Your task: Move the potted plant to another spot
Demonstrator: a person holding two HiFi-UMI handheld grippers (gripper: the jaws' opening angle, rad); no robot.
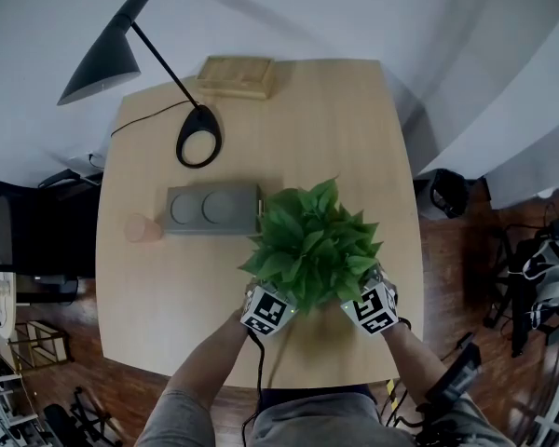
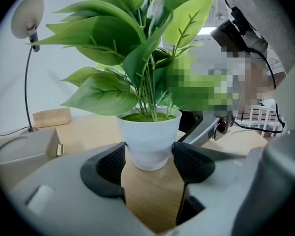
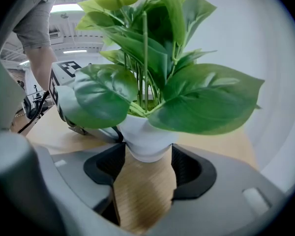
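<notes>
The potted plant (image 1: 312, 240) is broad green leaves in a small white pot. It stands near the front right of the wooden table (image 1: 168, 315). My left gripper (image 1: 281, 298) and right gripper (image 1: 359, 296) hold it from the near side, their tips hidden under the leaves. In the left gripper view the white pot (image 2: 149, 139) sits between the black pads (image 2: 110, 163), which press on both its sides; the left gripper (image 2: 149, 157) is shut on it. In the right gripper view the pot (image 3: 146, 142) is likewise clamped by the right gripper (image 3: 146, 162), and its base rests on the wood.
A grey block (image 1: 211, 209) with two round recesses lies just left of the plant, with a pinkish cup (image 1: 142, 228) beyond it. A black desk lamp (image 1: 197, 140) and a wooden block (image 1: 235, 75) stand at the back. The table's right edge (image 1: 415, 250) is close.
</notes>
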